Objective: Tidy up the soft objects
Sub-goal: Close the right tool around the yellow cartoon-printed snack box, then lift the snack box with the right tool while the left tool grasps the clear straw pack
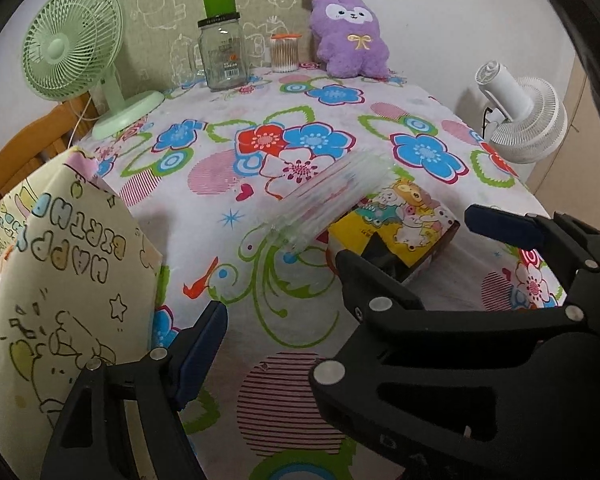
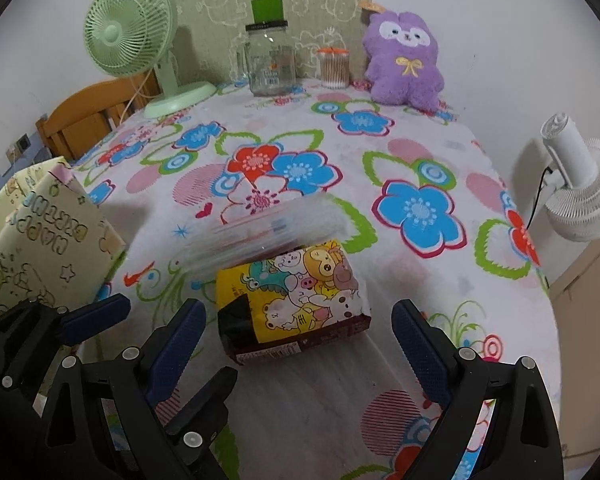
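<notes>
Both grippers, left (image 2: 100, 320) and right (image 2: 300, 322), gape empty just short of the tissue pack (image 2: 296, 300).

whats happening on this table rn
A person holds two grippers over a floral tablecloth. The right gripper is open, its fingers either side of a cartoon-printed pack that lies beside a clear plastic sleeve, not touching it. The left gripper is open and empty next to it. A purple plush sits untouched at the far edge.
</notes>
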`<state>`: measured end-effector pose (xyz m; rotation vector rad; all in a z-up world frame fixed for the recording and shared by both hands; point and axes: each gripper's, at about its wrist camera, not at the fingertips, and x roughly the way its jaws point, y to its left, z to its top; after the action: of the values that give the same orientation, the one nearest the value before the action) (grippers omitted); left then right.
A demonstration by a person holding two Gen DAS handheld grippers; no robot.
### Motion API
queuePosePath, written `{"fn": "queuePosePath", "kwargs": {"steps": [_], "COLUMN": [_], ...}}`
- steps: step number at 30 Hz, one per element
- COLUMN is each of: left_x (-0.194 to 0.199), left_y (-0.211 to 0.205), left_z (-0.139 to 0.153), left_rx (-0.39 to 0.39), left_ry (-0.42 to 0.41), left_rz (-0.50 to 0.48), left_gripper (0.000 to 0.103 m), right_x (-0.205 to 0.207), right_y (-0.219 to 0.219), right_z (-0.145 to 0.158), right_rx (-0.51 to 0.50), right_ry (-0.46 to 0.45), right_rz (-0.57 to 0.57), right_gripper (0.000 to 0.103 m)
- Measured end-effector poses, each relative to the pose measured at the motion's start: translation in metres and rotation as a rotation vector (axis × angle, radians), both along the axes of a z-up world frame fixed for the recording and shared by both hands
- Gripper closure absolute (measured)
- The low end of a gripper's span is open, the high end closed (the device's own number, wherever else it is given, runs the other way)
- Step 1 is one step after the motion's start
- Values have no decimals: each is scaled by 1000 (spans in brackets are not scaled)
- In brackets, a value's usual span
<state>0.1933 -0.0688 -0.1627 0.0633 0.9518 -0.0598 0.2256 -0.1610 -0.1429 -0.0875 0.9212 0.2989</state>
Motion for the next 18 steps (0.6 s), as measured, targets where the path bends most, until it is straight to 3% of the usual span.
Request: {"fn": "queuePosePath", "kwargs": {"steps": [5, 8, 18], "left_x": [1, 2, -1], "left_y": [1, 1, -2], "left_z": [-2, -1, 5], "left_rx": [-4, -4, 23], "left_ry": [3, 4, -5], "left_rz": [-1, -1, 8], "left_gripper": [21, 21, 22], "right_x": [3, 3, -6], "right_y": [0, 1, -5], "right_z": [-5, -6, 3], "right_rx": [16, 11, 6], "right_ry": [12, 20, -11], "right_rz": [-7, -2, -8], "right_gripper": [7, 21, 24]}}
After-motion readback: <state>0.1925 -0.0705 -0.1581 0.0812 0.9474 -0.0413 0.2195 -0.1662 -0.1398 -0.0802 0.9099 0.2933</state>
